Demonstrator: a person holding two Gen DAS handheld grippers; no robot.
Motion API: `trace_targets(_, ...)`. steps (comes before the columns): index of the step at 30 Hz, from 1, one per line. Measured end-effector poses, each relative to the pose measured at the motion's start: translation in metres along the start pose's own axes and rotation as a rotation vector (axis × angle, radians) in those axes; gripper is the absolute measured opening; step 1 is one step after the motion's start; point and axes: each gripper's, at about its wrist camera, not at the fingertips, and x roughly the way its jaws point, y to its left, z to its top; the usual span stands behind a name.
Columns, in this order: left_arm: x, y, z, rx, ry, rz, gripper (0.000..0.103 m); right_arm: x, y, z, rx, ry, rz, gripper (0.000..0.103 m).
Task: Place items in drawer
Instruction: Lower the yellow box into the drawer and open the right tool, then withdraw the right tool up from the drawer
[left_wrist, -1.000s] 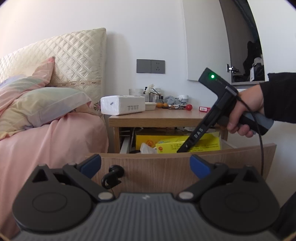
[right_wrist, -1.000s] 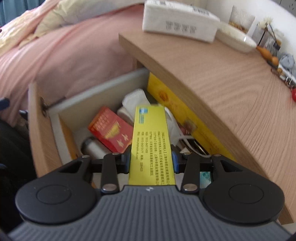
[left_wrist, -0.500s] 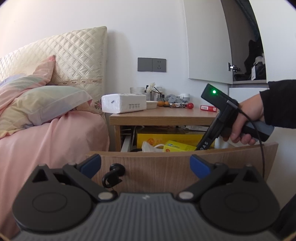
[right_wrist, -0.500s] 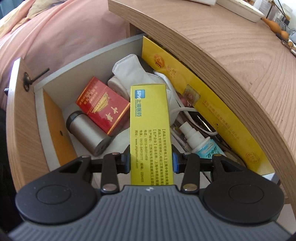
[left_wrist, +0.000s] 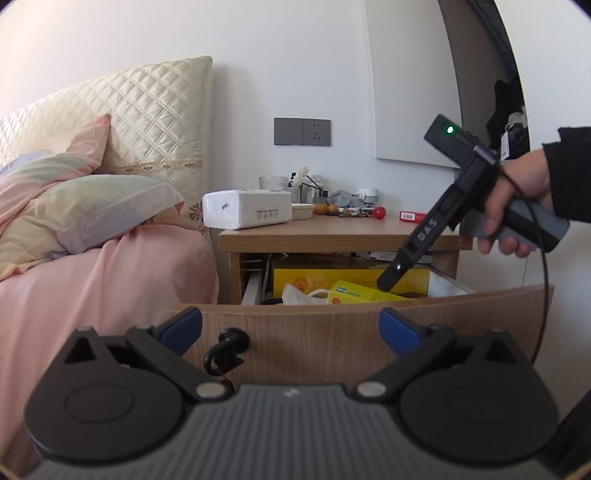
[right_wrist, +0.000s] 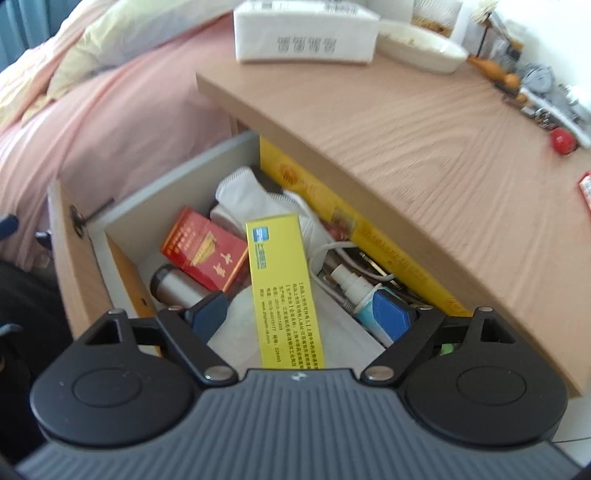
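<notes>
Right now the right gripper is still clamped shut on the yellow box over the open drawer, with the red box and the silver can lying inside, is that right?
Not quite. The right gripper is not clamped: its jaws are opening and the blue pads stand clear of the yellow box, as the right wrist view shows. The rest holds: the box is over the open drawer, with the red box and silver can inside.

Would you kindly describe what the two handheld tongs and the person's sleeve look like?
Both tongs have a ribbed grey body, two round black discs, black linkage arms and blue pads. Seen from the left tongs, the right tongs are black with a green light, white lettering, a grey handle and a black cable. The sleeve is black.
</notes>
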Motion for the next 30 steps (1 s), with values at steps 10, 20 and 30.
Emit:
trace_targets(10, -0.006, -0.003, 0.001, 0.003, -0.02, -0.002, 0.103, -0.067, 0.017, -0.012, 0.109, -0.245, -0.164, 0.088)
trace_targets(20, -0.01, -0.005, 0.002, 0.002, -0.034, -0.008, 0.103, -0.119, 0.052, -0.068, 0.205, -0.507, -0.225, 0.088)
trace_targets(30, -0.013, -0.008, 0.002, 0.014, -0.052, 0.001, 0.103, -0.121, 0.091, -0.152, 0.268, -0.723, -0.285, 0.088)
